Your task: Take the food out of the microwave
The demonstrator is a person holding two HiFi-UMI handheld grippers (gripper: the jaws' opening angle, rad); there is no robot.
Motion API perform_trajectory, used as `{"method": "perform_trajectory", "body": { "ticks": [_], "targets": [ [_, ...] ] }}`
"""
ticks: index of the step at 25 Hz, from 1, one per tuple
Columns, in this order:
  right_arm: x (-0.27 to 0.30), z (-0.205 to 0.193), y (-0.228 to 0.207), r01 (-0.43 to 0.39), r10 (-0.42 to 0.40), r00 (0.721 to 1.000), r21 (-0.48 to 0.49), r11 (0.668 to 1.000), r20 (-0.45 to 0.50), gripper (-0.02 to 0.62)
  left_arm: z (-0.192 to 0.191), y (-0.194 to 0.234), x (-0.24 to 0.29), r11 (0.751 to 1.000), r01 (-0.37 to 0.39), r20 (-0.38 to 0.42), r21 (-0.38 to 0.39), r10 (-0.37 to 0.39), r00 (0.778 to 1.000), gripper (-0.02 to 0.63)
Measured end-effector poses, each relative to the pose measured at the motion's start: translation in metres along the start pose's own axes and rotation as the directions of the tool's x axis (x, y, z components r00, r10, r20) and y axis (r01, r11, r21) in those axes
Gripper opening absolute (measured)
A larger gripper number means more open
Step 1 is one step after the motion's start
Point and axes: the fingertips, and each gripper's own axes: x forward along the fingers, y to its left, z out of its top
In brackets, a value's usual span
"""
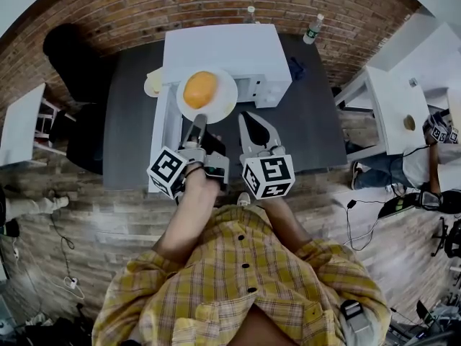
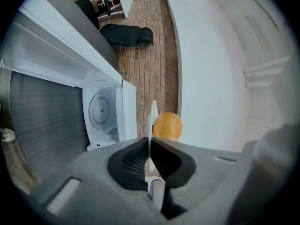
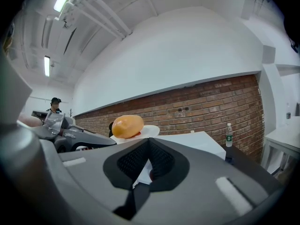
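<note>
A white plate (image 1: 223, 99) with an orange-brown bun (image 1: 200, 89) on it hangs in front of the white microwave (image 1: 238, 49), level with its top. My left gripper (image 1: 199, 120) is shut on the plate's near rim. The left gripper view shows the plate (image 2: 153, 116) edge-on between the pads, the bun (image 2: 167, 126) beside it, and the open microwave cavity (image 2: 101, 111) with its turntable behind. My right gripper (image 1: 248, 117) hovers just right of the plate, shut on nothing. The right gripper view shows the bun (image 3: 127, 125) and the left gripper (image 3: 79, 137).
The microwave door (image 1: 160, 146) stands open at the left, over the dark table (image 1: 317, 121). A water bottle (image 1: 312, 29) stands at the table's back right. A white table (image 1: 400, 107) and a person (image 1: 425, 157) are at the right, a black chair (image 1: 72, 56) at the left.
</note>
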Motion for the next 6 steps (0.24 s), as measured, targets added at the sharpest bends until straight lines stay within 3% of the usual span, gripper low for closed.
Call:
{"method": "perform_trajectory", "body": {
  "ticks": [6],
  "targets": [
    [0.0004, 0.0006, -0.0035, 0.0, 0.0, 1.0, 0.003, 1.0, 0.001, 0.0, 0.0007, -0.0019, 0.0031, 1.0, 0.0, 0.007, 0.006, 0.0, 1.0, 0.012]
  ]
}}
